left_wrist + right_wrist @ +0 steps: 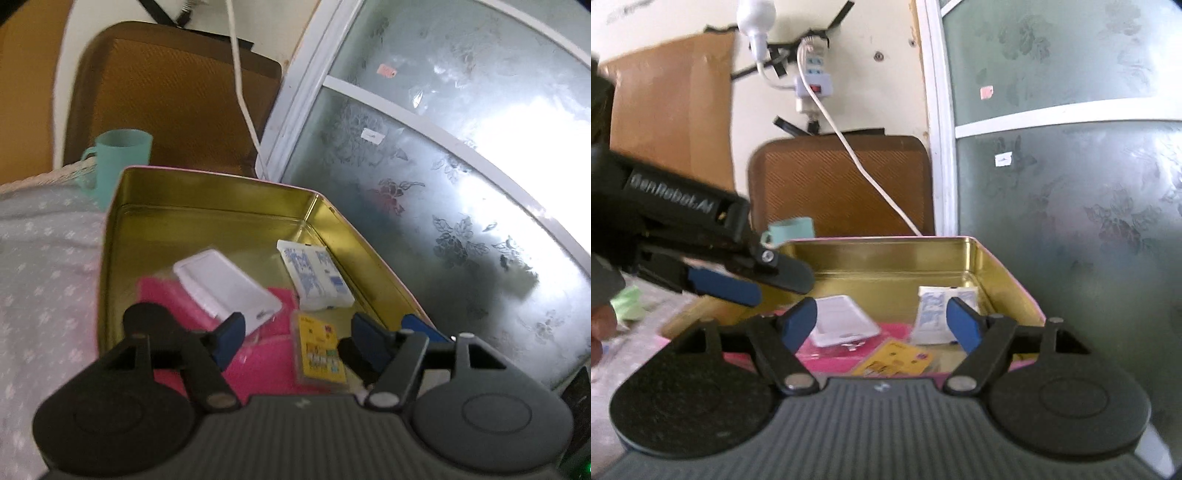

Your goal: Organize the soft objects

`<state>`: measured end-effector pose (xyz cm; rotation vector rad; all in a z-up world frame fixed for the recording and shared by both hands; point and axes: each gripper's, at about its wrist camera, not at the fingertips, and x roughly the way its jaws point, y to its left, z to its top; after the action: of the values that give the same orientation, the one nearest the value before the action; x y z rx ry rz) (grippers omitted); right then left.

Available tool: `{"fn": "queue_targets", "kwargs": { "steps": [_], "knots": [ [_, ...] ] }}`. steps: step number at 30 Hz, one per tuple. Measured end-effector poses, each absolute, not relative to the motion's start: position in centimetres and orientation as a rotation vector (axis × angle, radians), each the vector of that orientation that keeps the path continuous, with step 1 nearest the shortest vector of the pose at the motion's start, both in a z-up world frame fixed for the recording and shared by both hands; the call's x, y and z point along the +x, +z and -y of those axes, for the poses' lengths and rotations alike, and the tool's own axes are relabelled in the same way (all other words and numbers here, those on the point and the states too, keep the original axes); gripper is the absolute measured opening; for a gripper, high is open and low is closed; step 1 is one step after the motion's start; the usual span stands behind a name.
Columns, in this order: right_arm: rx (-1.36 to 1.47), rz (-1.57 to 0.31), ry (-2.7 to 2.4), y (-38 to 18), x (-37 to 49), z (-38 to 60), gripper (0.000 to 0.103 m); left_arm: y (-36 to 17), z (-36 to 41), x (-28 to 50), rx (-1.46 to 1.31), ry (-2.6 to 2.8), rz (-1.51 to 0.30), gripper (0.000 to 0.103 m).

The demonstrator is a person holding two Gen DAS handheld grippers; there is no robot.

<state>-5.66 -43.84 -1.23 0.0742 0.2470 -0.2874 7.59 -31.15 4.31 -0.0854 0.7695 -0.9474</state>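
Over an open gold-lined tin (207,192), the left gripper (295,332) is hovering with its jaws spread wide, gripping nothing. Inside the tin, a pink soft cloth (258,358) is lying under a white case (229,291), a blue-patterned packet (314,273) and a yellow card pack (319,354). The right gripper (882,325) is likewise gaping, empty, at the tin's near edge. A teal mug (122,155) is standing behind.
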Motion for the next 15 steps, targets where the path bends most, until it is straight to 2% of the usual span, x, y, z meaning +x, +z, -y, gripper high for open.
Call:
{"fn": "queue_targets", "kwargs": {
  "steps": [6,9,11,15],
  "knots": [
    [0.152,-0.204,-0.239,-0.1,-8.6,42.0,0.069,3.8,23.7,4.6,-0.109,-0.92,-0.722,0.065],
    [0.196,-0.209,-0.178,0.4,-9.4,40.5,0.062,2.2,18.4,3.6,-0.131,-0.856,-0.732,0.065],
    [0.201,-0.221,-0.115,0.6,-9.3,38.8,0.053,1.0,14.8,3.3,-0.139,-0.784,-0.735,0.065],
    [0.182,-0.282,0.036,0.5,-7.8,34.3,0.046,-1.1,7.4,2.8,-0.134,-0.606,-0.711,0.065]
  ]
}}
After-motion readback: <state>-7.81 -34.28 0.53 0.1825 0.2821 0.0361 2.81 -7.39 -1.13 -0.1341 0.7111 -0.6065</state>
